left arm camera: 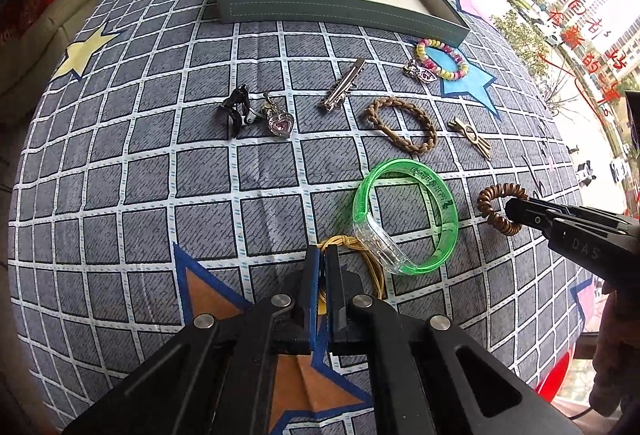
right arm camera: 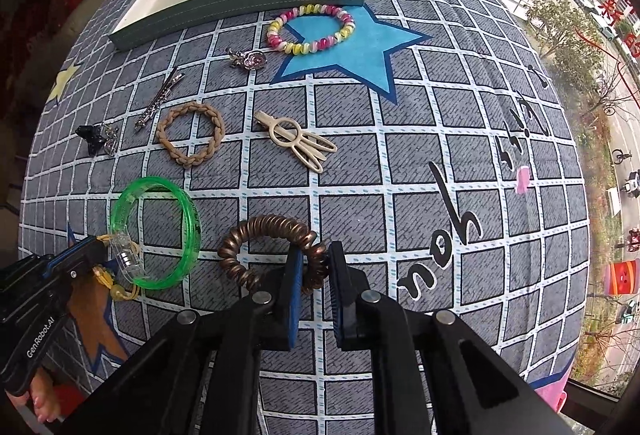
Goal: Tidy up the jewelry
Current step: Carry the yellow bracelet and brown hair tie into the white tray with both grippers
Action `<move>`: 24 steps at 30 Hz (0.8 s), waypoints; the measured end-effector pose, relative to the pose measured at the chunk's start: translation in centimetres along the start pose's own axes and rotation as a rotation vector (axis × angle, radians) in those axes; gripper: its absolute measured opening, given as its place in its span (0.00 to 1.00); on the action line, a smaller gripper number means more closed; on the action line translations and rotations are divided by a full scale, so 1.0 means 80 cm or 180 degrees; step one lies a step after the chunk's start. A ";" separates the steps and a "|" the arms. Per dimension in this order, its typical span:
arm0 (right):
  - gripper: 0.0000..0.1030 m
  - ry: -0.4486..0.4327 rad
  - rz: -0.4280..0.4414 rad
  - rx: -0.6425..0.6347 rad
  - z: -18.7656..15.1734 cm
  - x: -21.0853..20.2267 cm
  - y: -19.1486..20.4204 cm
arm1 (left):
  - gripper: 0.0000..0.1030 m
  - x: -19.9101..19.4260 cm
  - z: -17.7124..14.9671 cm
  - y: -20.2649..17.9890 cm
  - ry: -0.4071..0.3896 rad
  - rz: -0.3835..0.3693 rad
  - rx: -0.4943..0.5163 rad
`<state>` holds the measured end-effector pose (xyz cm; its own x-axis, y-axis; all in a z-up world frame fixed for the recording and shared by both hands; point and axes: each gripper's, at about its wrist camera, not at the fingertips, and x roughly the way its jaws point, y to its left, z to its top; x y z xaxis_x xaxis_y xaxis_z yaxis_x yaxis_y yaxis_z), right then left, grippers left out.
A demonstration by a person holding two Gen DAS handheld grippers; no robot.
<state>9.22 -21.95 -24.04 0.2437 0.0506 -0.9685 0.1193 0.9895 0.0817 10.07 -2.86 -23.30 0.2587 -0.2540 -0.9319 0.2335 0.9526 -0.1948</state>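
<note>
Your right gripper (right arm camera: 316,267) straddles the near side of the brown spiral hair tie (right arm camera: 272,255) at 6 o'clock on the table (right arm camera: 440,155), jaws narrow but not yet pinching; one finger sits inside the loop. Your left gripper (left arm camera: 322,267) looks pressed nearly shut on the yellow cord (left arm camera: 340,242) beside the green bangle (left arm camera: 406,213), though the grip itself is hidden. The empty box (left arm camera: 340,11) waits at 12 o'clock. Risks: the springy coil may roll out from the pads as you close, and lifting the cord could drag the touching bangle along.
</note>
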 end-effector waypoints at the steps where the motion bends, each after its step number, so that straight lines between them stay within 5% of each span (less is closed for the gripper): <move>1: 0.13 -0.0006 0.0022 0.0030 0.001 -0.003 -0.004 | 0.14 -0.006 0.000 0.001 -0.0025 -0.0020 0.0004; 13: 0.13 -0.0199 0.0216 0.0144 0.012 -0.057 0.015 | 0.14 -0.059 0.007 0.017 -0.0283 -0.0201 -0.0038; 18: 0.13 -0.0281 0.0364 0.0136 0.018 -0.060 0.004 | 0.14 -0.074 0.037 0.018 -0.0410 -0.0224 -0.0094; 24: 0.13 -0.0395 0.0481 0.0040 0.076 -0.057 -0.002 | 0.14 -0.089 0.091 0.018 -0.0613 -0.0208 -0.0153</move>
<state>13.94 -23.20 -18.19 0.3765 0.1807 -0.9086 0.0842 0.9701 0.2278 15.42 -0.86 -14.70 0.4200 -0.3384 -0.8420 0.2119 0.9388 -0.2716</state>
